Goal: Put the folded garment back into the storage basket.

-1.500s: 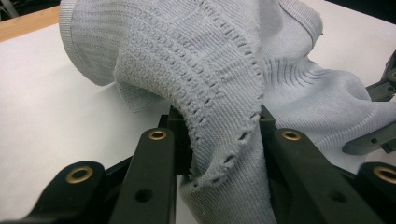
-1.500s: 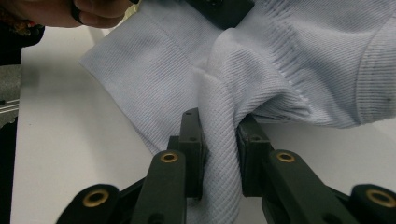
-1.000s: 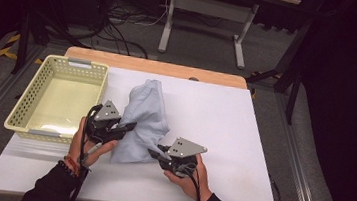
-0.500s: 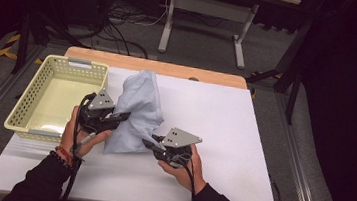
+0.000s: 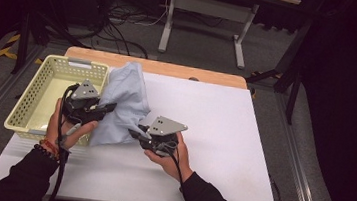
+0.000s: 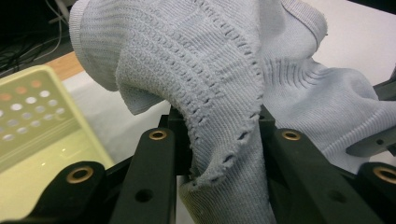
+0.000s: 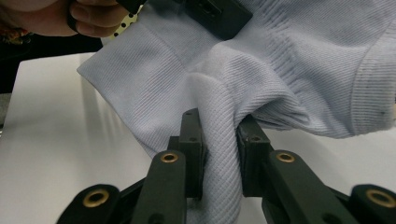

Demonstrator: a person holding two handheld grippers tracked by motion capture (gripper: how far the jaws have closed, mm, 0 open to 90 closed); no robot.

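A pale blue knitted garment (image 5: 123,100) hangs bunched between the two grippers, lifted above the white table (image 5: 223,130), its far end over the basket's corner. My left gripper (image 5: 110,107) is shut on its left side; a fold of open-stitch knit (image 6: 219,140) is pinched between the black jaws. My right gripper (image 5: 135,133) is shut on the lower right part, with a ridge of ribbed cloth (image 7: 219,149) squeezed between its pads. In the right gripper view the other hand (image 7: 70,18) and its gripper show at the top.
A pale yellow perforated basket (image 5: 27,110) stands at the table's left edge, close to the left hand. A wooden strip (image 5: 209,76) runs along the table's far edge. Beyond it are cables and a white stand's legs (image 5: 208,13) on the floor.
Both hands have carried the garment to the left and a little up, toward the basket. The cloth now overlaps the basket's near right corner. Both grips are unchanged.
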